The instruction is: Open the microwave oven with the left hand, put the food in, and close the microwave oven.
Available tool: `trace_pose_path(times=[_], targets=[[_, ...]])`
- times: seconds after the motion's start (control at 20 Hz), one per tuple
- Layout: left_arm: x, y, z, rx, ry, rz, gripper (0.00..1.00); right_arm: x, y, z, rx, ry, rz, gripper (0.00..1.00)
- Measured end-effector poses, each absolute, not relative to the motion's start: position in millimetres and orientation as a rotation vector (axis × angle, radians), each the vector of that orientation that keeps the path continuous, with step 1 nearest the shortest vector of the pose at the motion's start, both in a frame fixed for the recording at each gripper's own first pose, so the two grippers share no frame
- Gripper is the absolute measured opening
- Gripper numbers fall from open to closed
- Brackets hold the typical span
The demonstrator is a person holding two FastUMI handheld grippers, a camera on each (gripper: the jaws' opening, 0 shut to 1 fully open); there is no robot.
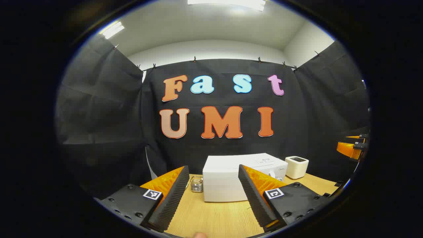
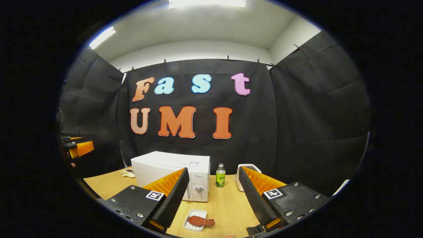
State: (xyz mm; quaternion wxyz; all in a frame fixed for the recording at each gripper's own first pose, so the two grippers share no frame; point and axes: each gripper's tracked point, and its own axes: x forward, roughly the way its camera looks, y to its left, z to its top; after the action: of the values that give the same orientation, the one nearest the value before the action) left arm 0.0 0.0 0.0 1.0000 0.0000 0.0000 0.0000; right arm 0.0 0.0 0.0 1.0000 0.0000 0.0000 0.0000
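A white microwave oven (image 1: 231, 177) (image 2: 172, 173) stands on the wooden table (image 1: 214, 218), its door closed. A small white dish (image 2: 195, 224) holding a reddish piece of food (image 2: 201, 220) lies on the table in front of the microwave's control side. My left gripper (image 1: 213, 198) is open, held above the table short of the microwave, nothing between its fingers. My right gripper (image 2: 211, 198) is open too, above the dish and a little behind it. The left gripper (image 2: 77, 147) also appears far left in the right gripper view, and the right gripper (image 1: 352, 148) at the far right of the left gripper view.
A small white appliance (image 1: 296, 167) (image 2: 246, 175) stands right of the microwave. A green bottle (image 2: 220, 176) is between them. A small clear container (image 1: 196, 184) sits left of the microwave, and a small flat object (image 2: 128, 172) lies at the table's left.
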Motion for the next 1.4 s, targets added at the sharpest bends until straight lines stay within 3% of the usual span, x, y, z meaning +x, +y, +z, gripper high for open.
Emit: trace_pose_path(times=[0.05,0.15,0.2,0.4,0.5,0.9,1.0,1.25,1.4], targets=[[0,-2,0,-0.002,0.000,-0.003,0.97,0,-1,-1,-0.001,0.001,-0.002,0.93],[-1,0,-3,-0.003,0.009,-0.002,0.94,-1,-2,-1,0.001,0.000,-0.003,0.94],[-1,0,-5,-0.004,0.012,-0.004,0.97,-1,-3,-2,0.004,0.001,-0.006,0.99],[-4,4,0,0.006,0.000,0.007,0.97,0,-7,-1,0.015,0.001,-0.019,0.99],[-3,4,3,0.014,-0.010,0.011,0.94,0,-7,1,0.012,-0.004,-0.019,0.94],[-8,0,9,0.027,-0.034,0.000,0.97,0,-4,1,0.017,-0.007,-0.018,0.94],[-8,0,7,0.020,-0.031,0.003,0.94,0,-4,0,0.021,-0.007,-0.020,0.99],[3,-26,-12,-0.047,0.000,-0.061,0.98,1,-8,-4,0.023,-0.001,-0.023,0.94],[17,-55,-37,-0.057,0.035,-0.108,0.94,3,-15,-6,0.022,-0.001,-0.033,0.93]])
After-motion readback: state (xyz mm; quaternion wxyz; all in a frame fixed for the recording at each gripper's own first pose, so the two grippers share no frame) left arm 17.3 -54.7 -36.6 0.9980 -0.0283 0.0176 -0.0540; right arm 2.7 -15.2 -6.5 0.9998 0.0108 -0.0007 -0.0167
